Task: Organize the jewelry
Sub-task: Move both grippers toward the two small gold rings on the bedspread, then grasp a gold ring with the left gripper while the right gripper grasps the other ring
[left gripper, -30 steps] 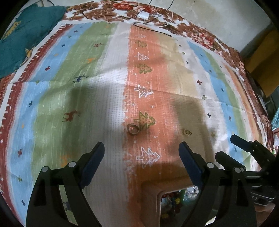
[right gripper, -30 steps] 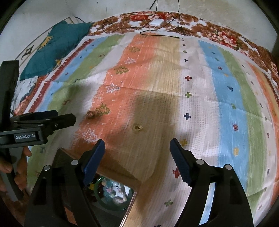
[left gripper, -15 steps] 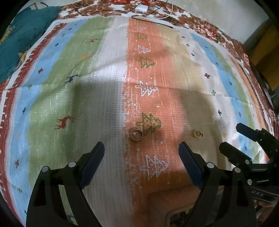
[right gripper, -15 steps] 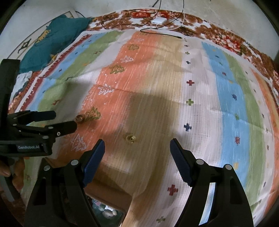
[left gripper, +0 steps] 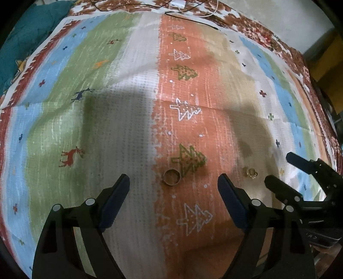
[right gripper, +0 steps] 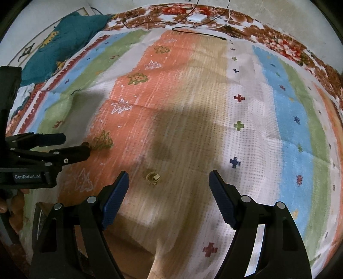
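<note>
A wide gold band ring (left gripper: 171, 177) lies on the striped cloth just ahead of my left gripper (left gripper: 173, 193), which is open and empty with the ring between its fingertips' line. A smaller gold ring with a stone (left gripper: 250, 173) lies to its right; it shows in the right wrist view (right gripper: 152, 178) just ahead and left of centre of my right gripper (right gripper: 168, 188), also open and empty. The band ring is mostly hidden behind the left gripper's finger (right gripper: 70, 152) in the right wrist view.
The striped cloth (left gripper: 120, 133) covers the surface, over a floral cover. A teal cloth (right gripper: 64, 49) lies far left. A white charger with cables (right gripper: 196, 18) sits at the far edge. A box edge (right gripper: 42, 216) shows at lower left.
Both grippers have moved forward and down toward the rings. The jewelry box has slid out of the bottom of both views. The rings have not moved.
</note>
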A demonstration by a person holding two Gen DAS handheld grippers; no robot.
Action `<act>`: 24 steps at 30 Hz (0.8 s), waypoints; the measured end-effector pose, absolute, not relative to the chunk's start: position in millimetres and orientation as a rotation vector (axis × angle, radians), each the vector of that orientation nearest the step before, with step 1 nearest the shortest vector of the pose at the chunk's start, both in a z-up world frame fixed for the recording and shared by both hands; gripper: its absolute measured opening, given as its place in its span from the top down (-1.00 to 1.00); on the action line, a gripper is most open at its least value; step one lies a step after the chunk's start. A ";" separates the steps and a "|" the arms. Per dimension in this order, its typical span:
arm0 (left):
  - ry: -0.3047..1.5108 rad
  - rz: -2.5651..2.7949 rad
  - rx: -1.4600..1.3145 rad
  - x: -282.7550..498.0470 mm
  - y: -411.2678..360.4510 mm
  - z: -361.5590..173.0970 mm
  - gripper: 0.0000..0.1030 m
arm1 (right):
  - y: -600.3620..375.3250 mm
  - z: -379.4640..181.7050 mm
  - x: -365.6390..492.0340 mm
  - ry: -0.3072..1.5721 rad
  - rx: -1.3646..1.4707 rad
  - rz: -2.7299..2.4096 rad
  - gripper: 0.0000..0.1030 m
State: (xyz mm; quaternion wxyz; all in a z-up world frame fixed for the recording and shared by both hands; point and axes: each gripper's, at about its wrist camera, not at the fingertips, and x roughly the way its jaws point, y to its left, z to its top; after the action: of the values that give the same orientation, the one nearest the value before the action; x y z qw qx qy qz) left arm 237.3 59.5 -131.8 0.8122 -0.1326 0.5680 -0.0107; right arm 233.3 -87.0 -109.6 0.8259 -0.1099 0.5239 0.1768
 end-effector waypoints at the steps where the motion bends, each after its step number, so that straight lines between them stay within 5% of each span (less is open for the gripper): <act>1: 1.217 -0.027 -0.285 238.8 59.6 -133.0 -0.52 | -86.5 -110.8 234.5 1.117 -0.231 0.379 -0.49; 7: 1.240 -0.025 -0.270 245.6 58.1 -139.5 -0.19 | -83.6 -120.4 242.8 1.151 -0.222 0.385 -0.25; 16: 1.260 -0.029 -0.239 250.4 53.2 -146.1 0.04 | -77.7 -132.7 251.0 1.194 -0.224 0.410 -0.03; 24: 1.261 -0.011 -0.205 250.6 52.4 -147.5 0.22 | -77.2 -140.2 249.5 1.214 -0.214 0.417 0.37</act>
State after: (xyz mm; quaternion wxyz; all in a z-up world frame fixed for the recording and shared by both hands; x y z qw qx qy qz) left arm 250.6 52.4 -147.5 0.8027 -0.0957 0.5887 -0.0050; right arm 249.5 -77.2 -140.2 0.7955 -0.0998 0.5652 0.1942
